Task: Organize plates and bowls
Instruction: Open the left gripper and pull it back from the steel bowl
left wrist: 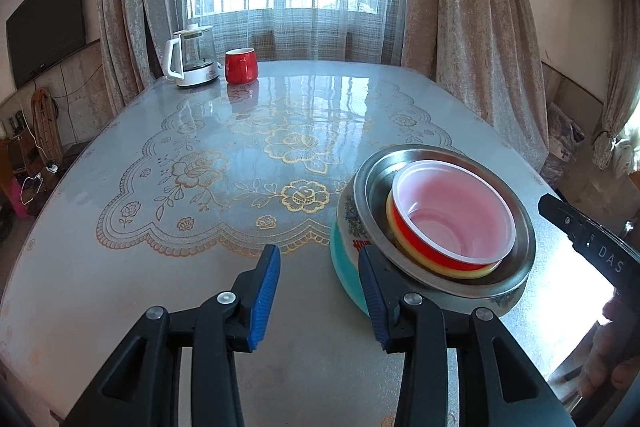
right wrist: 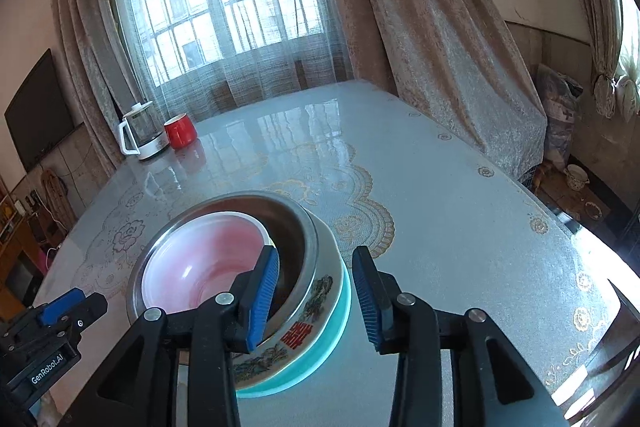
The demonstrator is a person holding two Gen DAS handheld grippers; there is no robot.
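Bowls nested by size, largest lowest so the stack sits stable: red bowl (left wrist: 454,213) inside steel bowl (left wrist: 444,223), on teal-based enamel bowl (right wrist: 304,323), near the desk's (left wrist: 200,267) front edge. Left gripper (left wrist: 318,293) part-open, empty, the stack just right of its jaws. Right gripper (right wrist: 316,299) part-open, straddling the stack's rim without pressing.

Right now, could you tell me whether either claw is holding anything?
Nothing is held: the left claw and right claw both stand open beside the stacked bowls.
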